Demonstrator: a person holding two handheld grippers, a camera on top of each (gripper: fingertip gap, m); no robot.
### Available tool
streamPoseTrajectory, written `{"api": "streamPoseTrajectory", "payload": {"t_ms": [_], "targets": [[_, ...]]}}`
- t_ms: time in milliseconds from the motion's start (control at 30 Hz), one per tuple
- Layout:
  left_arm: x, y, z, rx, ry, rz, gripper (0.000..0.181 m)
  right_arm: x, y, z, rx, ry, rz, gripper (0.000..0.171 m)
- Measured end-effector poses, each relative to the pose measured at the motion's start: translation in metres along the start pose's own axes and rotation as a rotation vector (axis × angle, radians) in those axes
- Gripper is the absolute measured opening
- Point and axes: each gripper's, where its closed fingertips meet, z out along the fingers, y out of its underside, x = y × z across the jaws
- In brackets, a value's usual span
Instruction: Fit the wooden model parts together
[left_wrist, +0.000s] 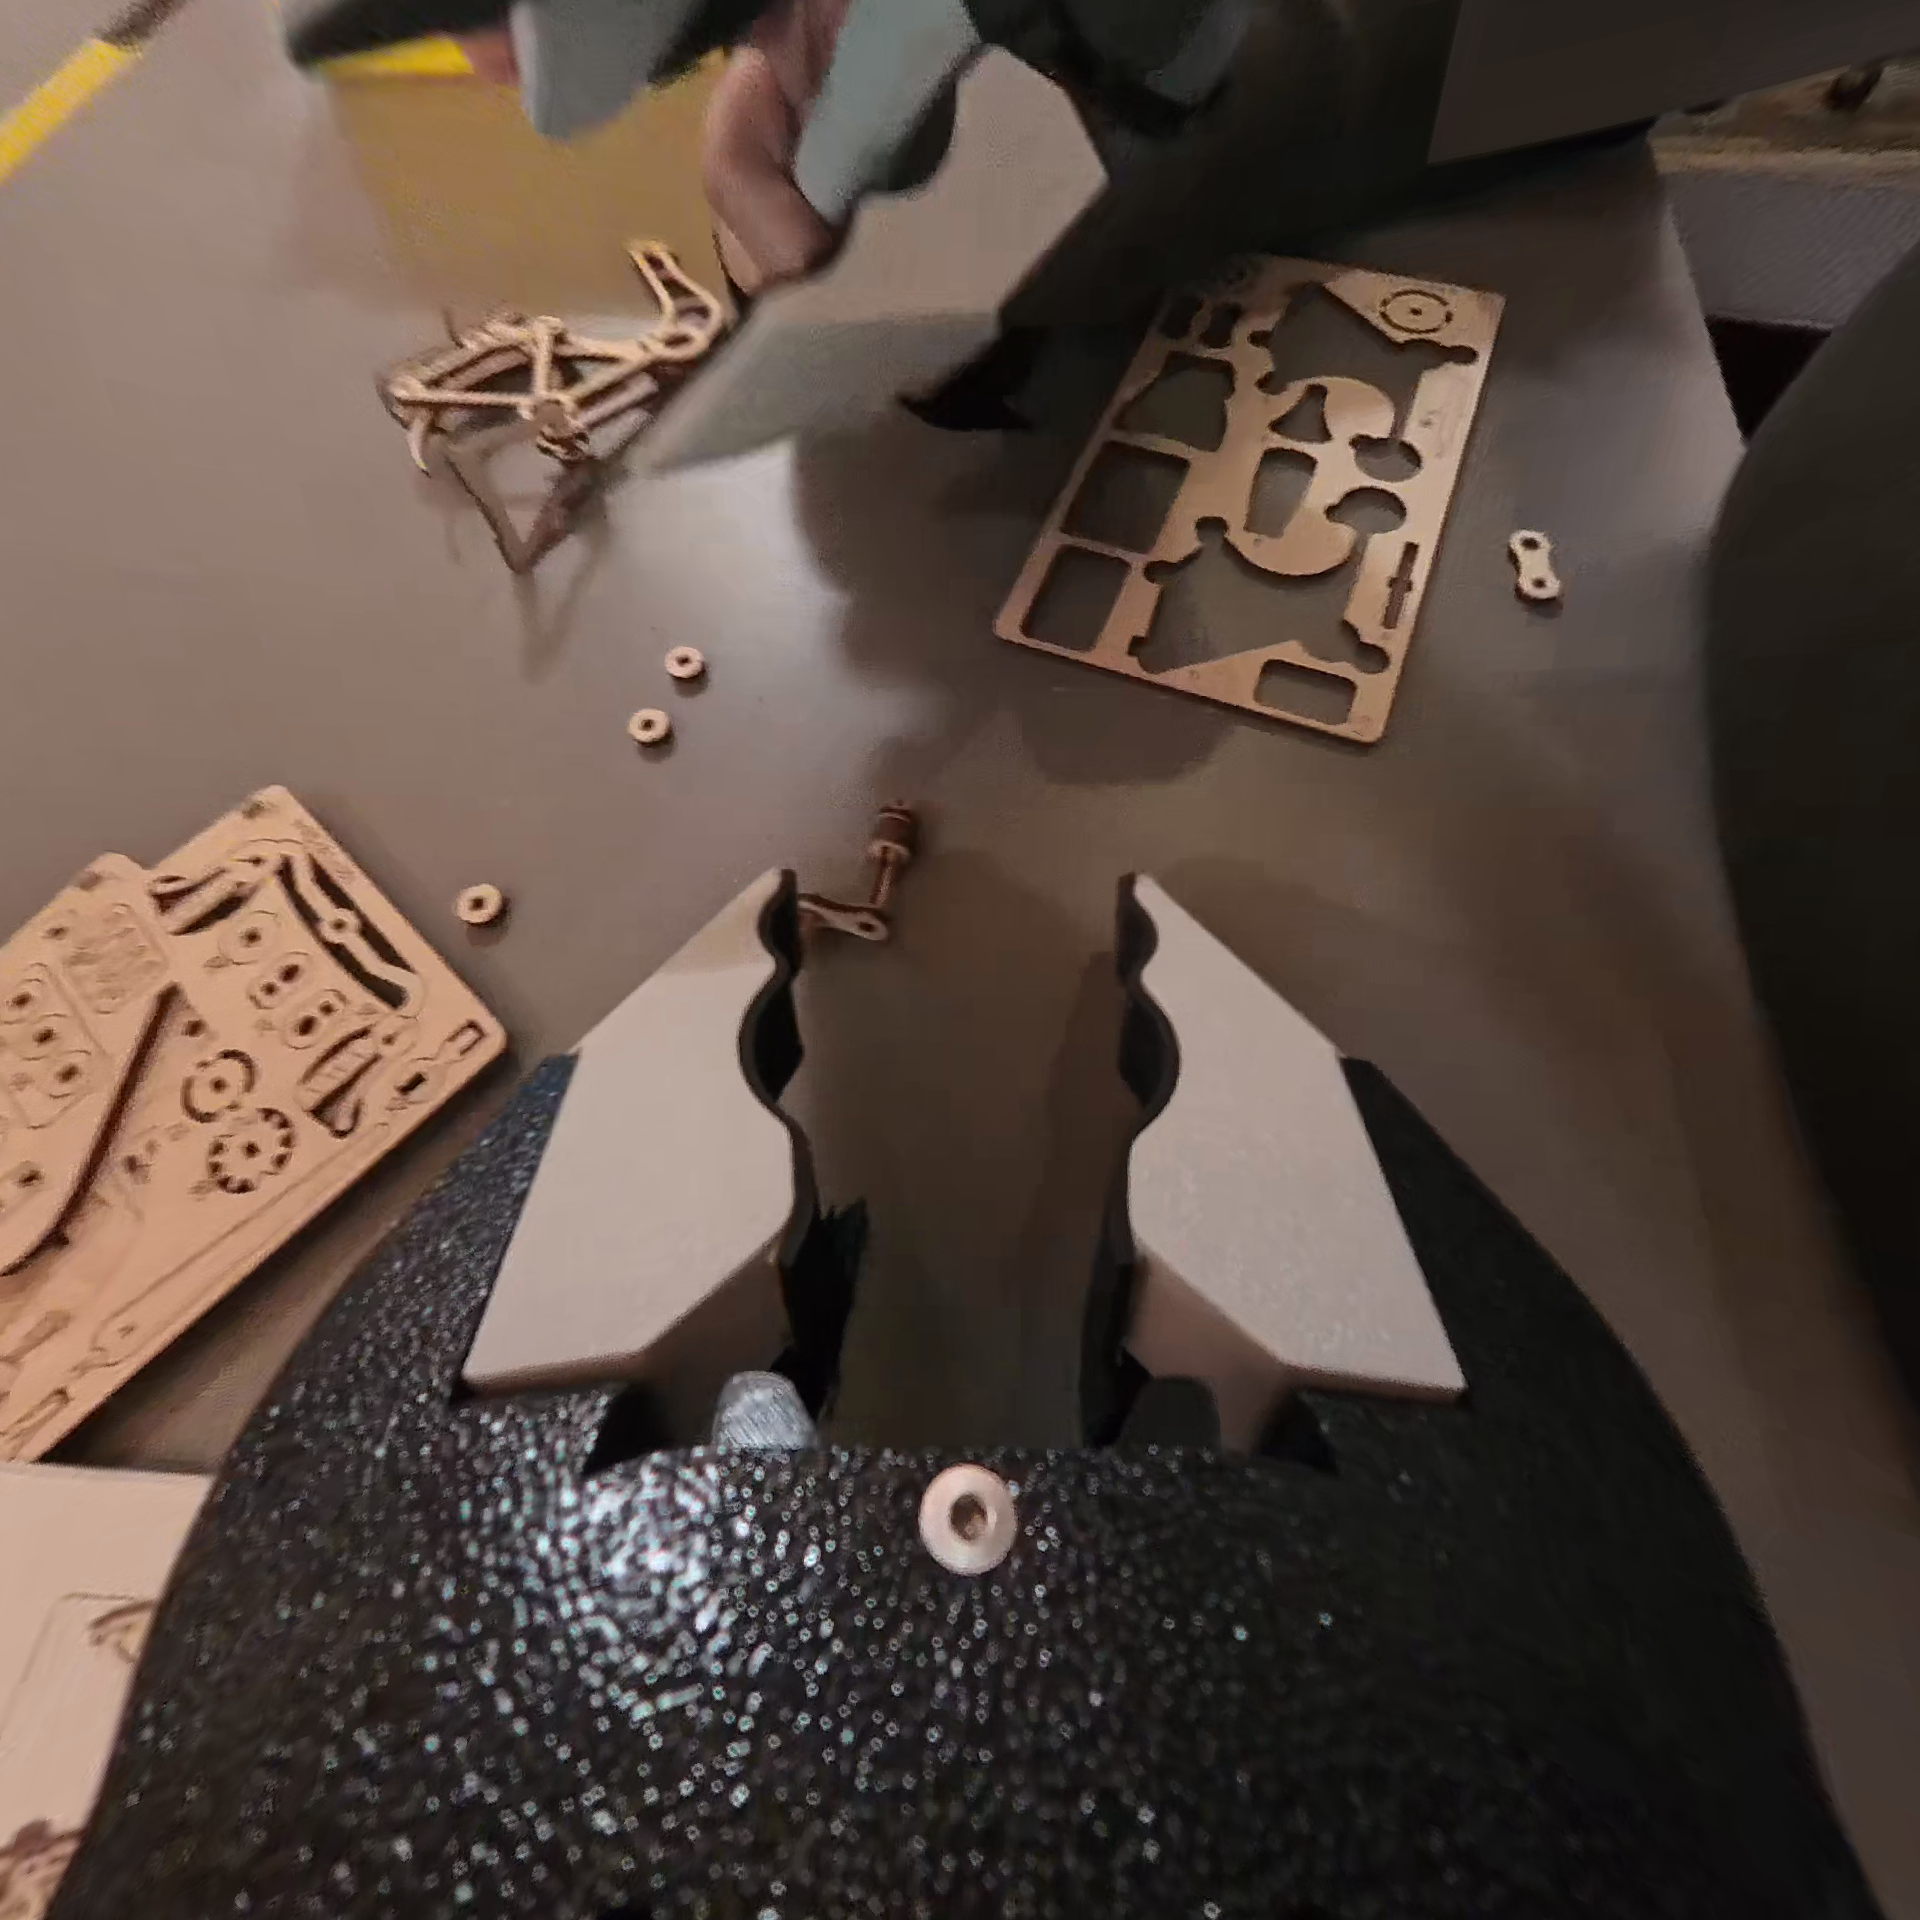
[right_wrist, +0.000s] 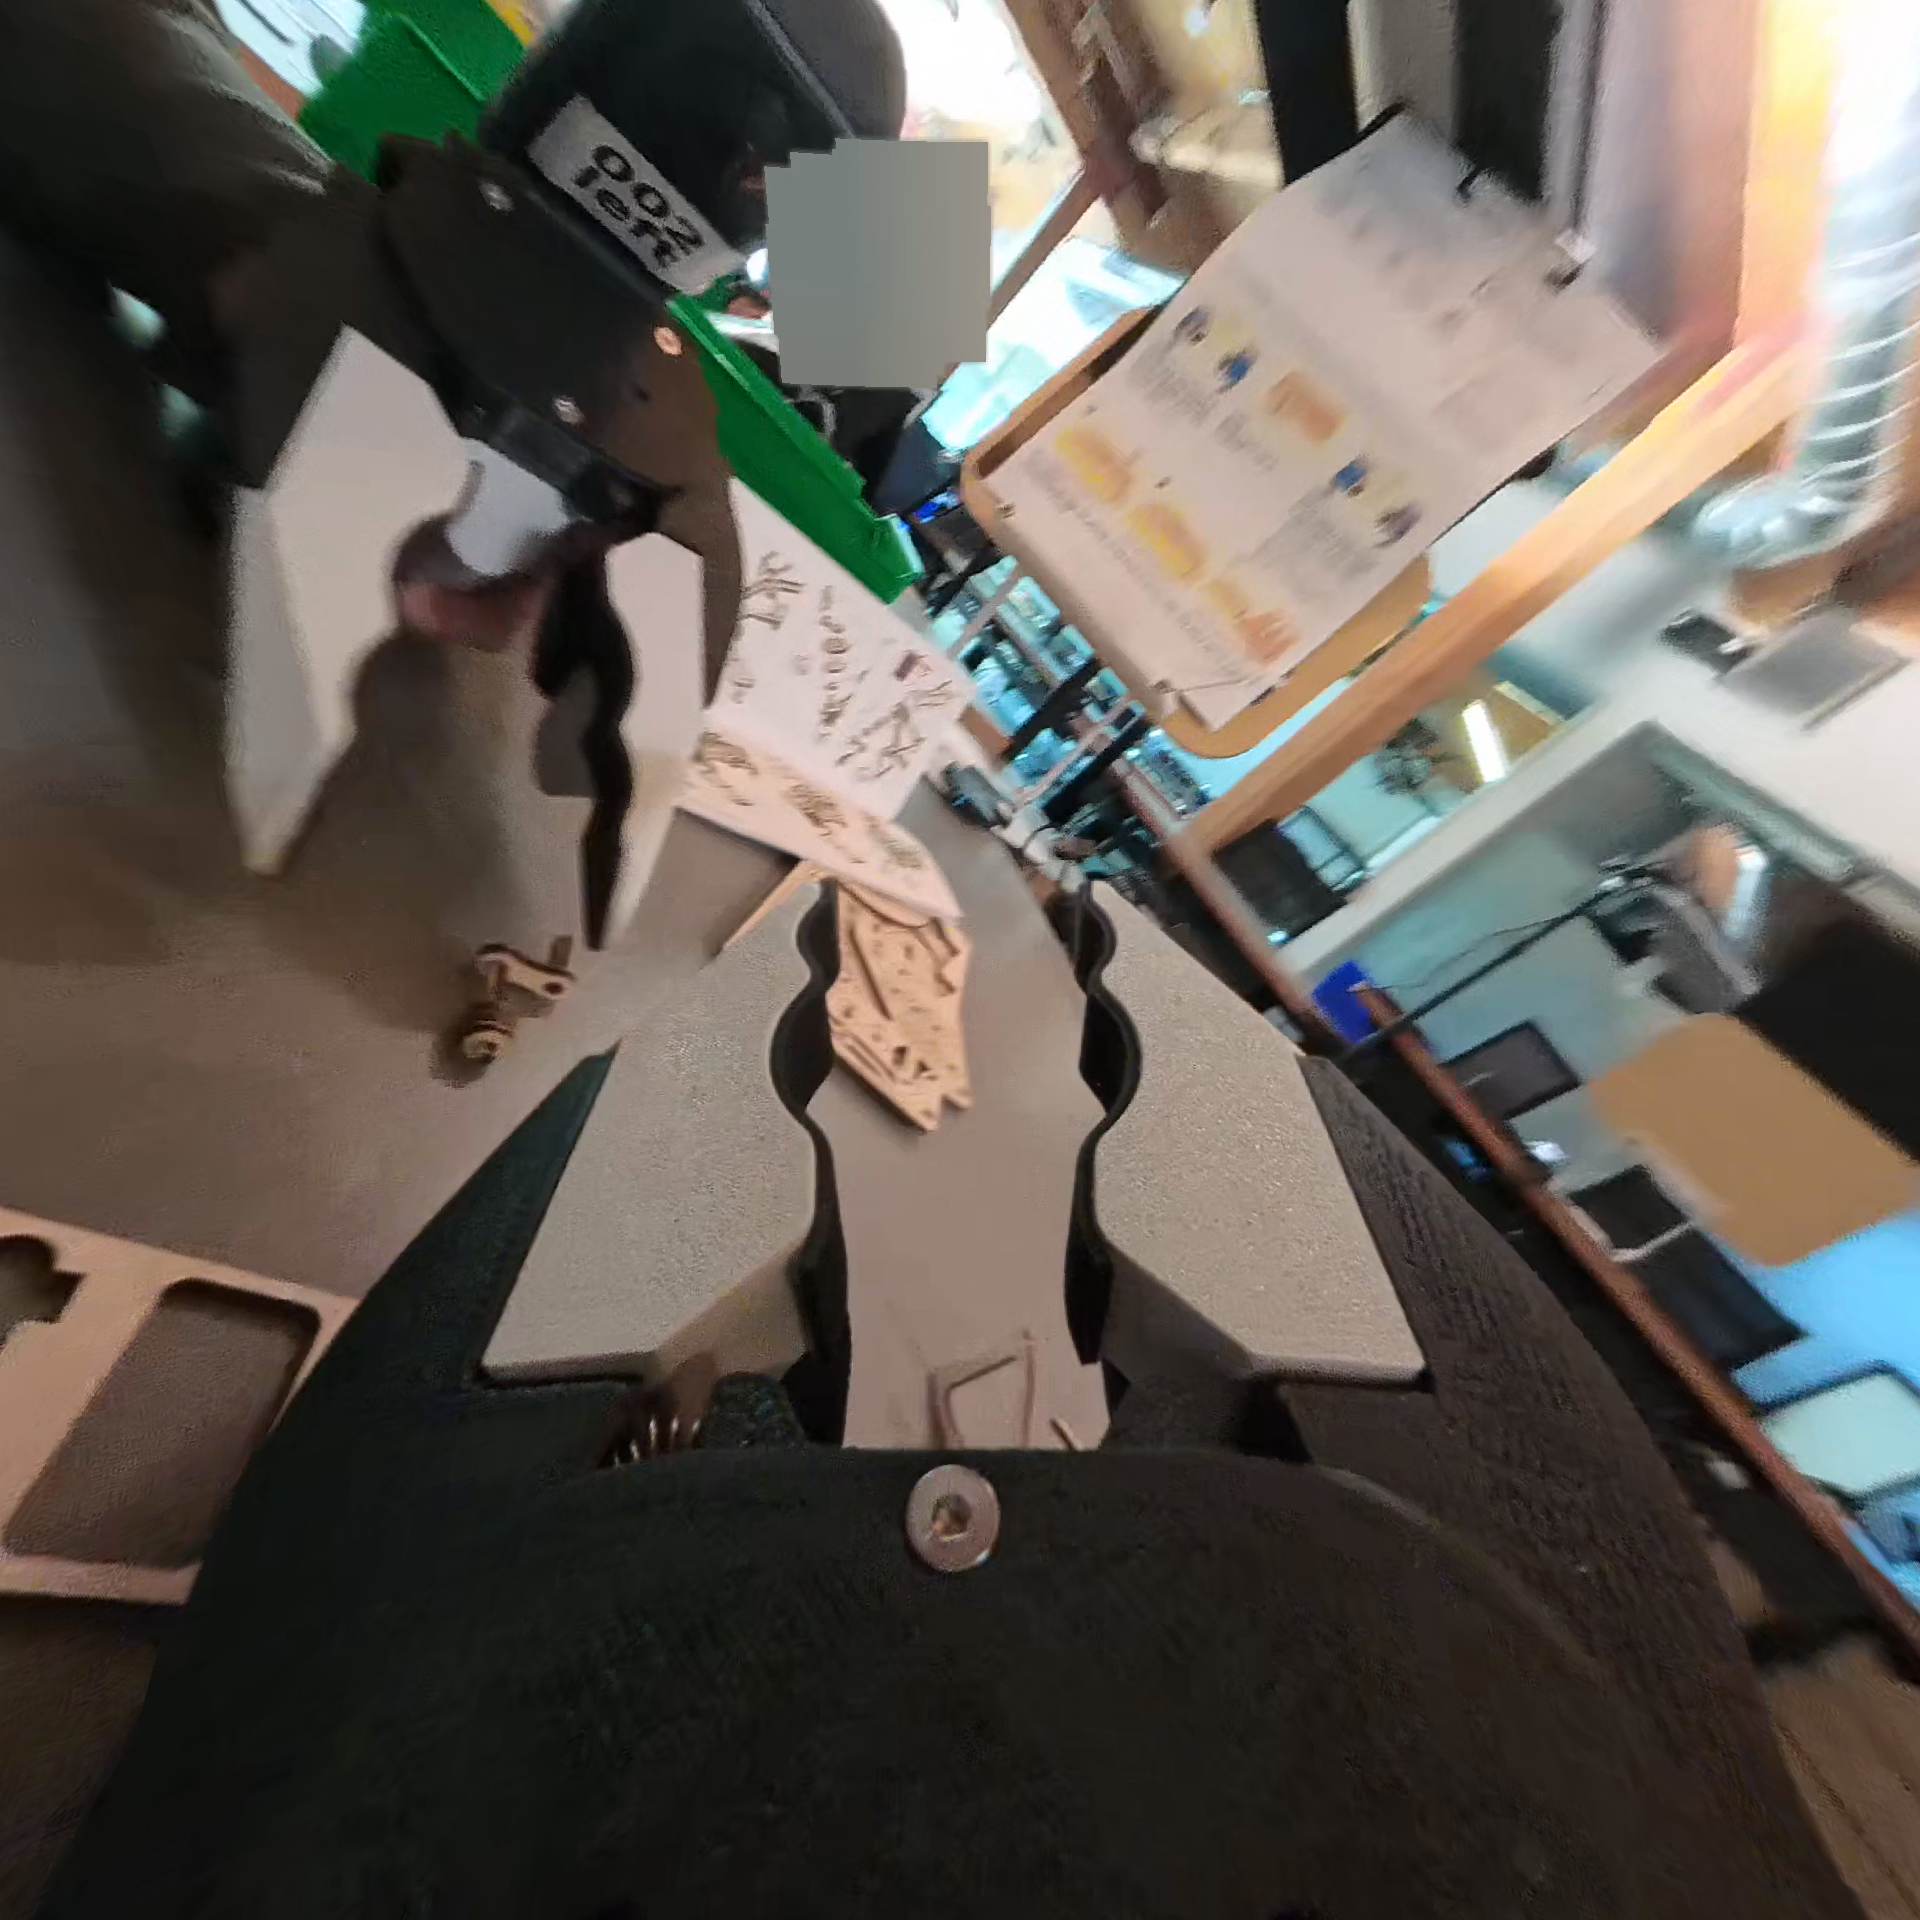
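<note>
Both grippers gape empty: left gripper (left_wrist: 961, 904) over crank piece (left_wrist: 868, 878); only right gripper (right_wrist: 951, 914) view shows instruction sheet (right_wrist: 831, 707)

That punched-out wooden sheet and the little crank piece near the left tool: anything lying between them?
Nothing. In the left wrist view, bare table separates the emptied sheet from the crank piece by the left tool.

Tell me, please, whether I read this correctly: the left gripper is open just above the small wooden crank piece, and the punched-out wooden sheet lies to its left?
Not quite. The left gripper is open by the small wooden crank piece, but the punched-out wooden sheet lies ahead and to its right, not its left. The left wrist view shows this; the sheets on the left still hold their parts.
</note>
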Motion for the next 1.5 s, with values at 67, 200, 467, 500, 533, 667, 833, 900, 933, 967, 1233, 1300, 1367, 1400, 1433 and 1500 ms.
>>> {"api": "streamPoseTrajectory", "payload": {"t_ms": [67, 200, 467, 500, 533, 667, 833, 900, 933, 967, 1233, 1300, 1367, 1400, 1433, 1500], "targets": [[-0.001, 0.003, 0.002, -0.037, -0.051, 0.028, 0.074, 0.005, 0.0, -0.001, 0.009, 0.032, -0.006, 0.04], [-0.018, -0.016, -0.008, 0.061, -0.208, 0.075, 0.094, 0.014, 0.004, -0.001, 0.003, 0.075, -0.003, 0.035], [-0.033, -0.048, -0.027, 0.353, -0.369, 0.004, 0.09, 0.021, 0.011, -0.002, -0.005, 0.092, 0.045, 0.024], [-0.031, -0.05, -0.027, 0.355, -0.389, 0.024, 0.084, 0.022, 0.011, -0.002, 0.001, 0.091, 0.055, 0.023], [-0.025, -0.051, -0.024, 0.354, -0.389, 0.03, 0.076, 0.022, 0.01, -0.003, 0.01, 0.088, 0.065, 0.023], [-0.002, -0.061, -0.007, 0.35, -0.314, -0.11, 0.064, 0.023, 0.003, -0.006, 0.065, 0.072, 0.13, 0.022], [-0.01, -0.065, -0.019, 0.314, -0.474, -0.088, 0.005, 0.028, 0.004, -0.009, 0.079, 0.074, 0.174, 0.022], [-0.017, -0.059, -0.026, 0.268, -0.501, -0.125, 0.0, 0.031, 0.005, -0.01, 0.084, 0.078, 0.205, 0.022], [-0.02, -0.052, -0.027, 0.227, -0.503, -0.169, 0.0, 0.032, 0.006, -0.011, 0.088, 0.078, 0.223, 0.022], [-0.023, -0.043, -0.027, 0.179, -0.51, -0.219, 0.004, 0.033, 0.006, -0.011, 0.093, 0.076, 0.242, 0.022], [-0.021, 0.005, 0.002, -0.085, -0.555, -0.377, 0.033, 0.028, 0.001, -0.011, 0.129, 0.021, 0.295, 0.022], [-0.021, 0.008, 0.003, -0.089, -0.58, -0.4, 0.03, 0.023, 0.0, -0.01, 0.132, 0.0, 0.286, 0.022], [-0.021, 0.008, 0.002, -0.084, -0.596, -0.401, 0.027, 0.02, -0.002, -0.009, 0.132, -0.016, 0.271, 0.022], [-0.021, 0.008, 0.002, -0.085, -0.603, -0.393, 0.025, 0.018, -0.002, -0.008, 0.131, -0.023, 0.263, 0.022], [-0.021, 0.007, 0.002, -0.086, -0.604, -0.386, 0.022, 0.016, -0.003, -0.008, 0.129, -0.031, 0.254, 0.021], [-0.021, 0.007, 0.003, -0.089, -0.611, -0.37, 0.016, 0.011, -0.003, -0.007, 0.121, -0.047, 0.239, 0.021]]}}
